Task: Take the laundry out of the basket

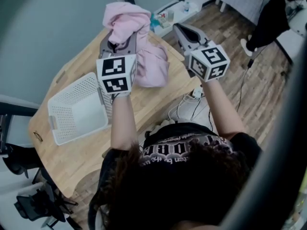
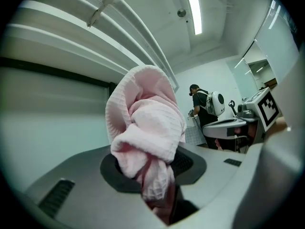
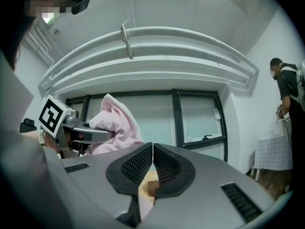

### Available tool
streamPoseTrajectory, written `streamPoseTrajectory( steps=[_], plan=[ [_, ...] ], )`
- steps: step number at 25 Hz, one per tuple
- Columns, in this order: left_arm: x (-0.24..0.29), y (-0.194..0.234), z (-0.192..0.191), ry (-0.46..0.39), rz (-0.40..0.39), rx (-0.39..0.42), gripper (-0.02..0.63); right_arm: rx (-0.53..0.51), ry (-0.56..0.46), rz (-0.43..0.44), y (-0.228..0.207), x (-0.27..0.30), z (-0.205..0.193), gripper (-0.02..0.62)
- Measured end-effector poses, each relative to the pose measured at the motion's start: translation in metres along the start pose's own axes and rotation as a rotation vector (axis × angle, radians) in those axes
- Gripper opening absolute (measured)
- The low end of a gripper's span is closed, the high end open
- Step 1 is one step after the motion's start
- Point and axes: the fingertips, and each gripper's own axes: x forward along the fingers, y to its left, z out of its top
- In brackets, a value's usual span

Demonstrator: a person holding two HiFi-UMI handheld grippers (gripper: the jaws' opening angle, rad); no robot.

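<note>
A pink waffle-knit cloth (image 1: 126,21) is bunched high above the wooden table (image 1: 153,102), with a fold hanging down toward the table. My left gripper (image 1: 114,44) is shut on it and lifted well above the tabletop. In the left gripper view the cloth (image 2: 148,128) fills the space between the pads and hides the fingertips of the left gripper (image 2: 155,168). The white mesh laundry basket (image 1: 72,110) lies on the table's left part; I see nothing in it. My right gripper (image 1: 181,29) is raised beside the cloth, and in its own view the right gripper (image 3: 152,163) is shut and empty.
The table's right edge runs under my right arm, with white cables (image 1: 188,107) on the wood floor beyond it. A black chair (image 1: 33,200) stands at the lower left. A person with a backpack (image 3: 287,92) stands at the far right of the room.
</note>
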Motion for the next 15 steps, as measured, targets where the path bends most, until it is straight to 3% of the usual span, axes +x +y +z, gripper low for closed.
streamPoseTrajectory(
  steps=[15],
  plan=[
    [0.022, -0.041, -0.039, 0.047, 0.005, -0.024, 0.137, 0.017, 0.013, -0.018, -0.033, -0.021, -0.011, 0.029]
  ],
)
